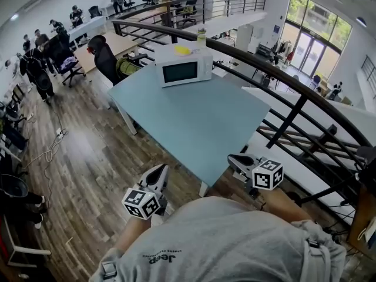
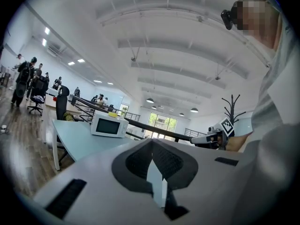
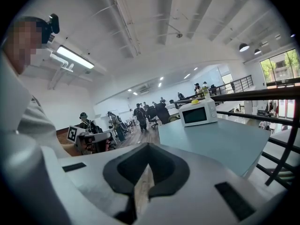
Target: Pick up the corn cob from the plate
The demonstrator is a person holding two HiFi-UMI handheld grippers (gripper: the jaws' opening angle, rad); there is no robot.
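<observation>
A small yellow thing (image 1: 182,50) lies on top of a white microwave (image 1: 184,68) at the far end of a light blue table (image 1: 194,128); it is too small to tell whether it is the corn cob, and I make out no plate. My left gripper (image 1: 160,170) and right gripper (image 1: 233,159) hang in the air short of the table's near corner, both shut with nothing in them. The left gripper view looks past its shut jaws (image 2: 151,142) at the microwave (image 2: 108,125) and the right gripper (image 2: 213,137). The right gripper view shows the yellow thing (image 3: 195,101) above its shut jaws (image 3: 147,146).
A clear bottle (image 1: 201,37) stands behind the microwave. A dark curved railing (image 1: 282,75) runs along the table's right side. Wooden floor (image 1: 88,157) lies to the left, with a black chair (image 1: 106,60) by the table's far left and people at desks (image 1: 35,63) beyond.
</observation>
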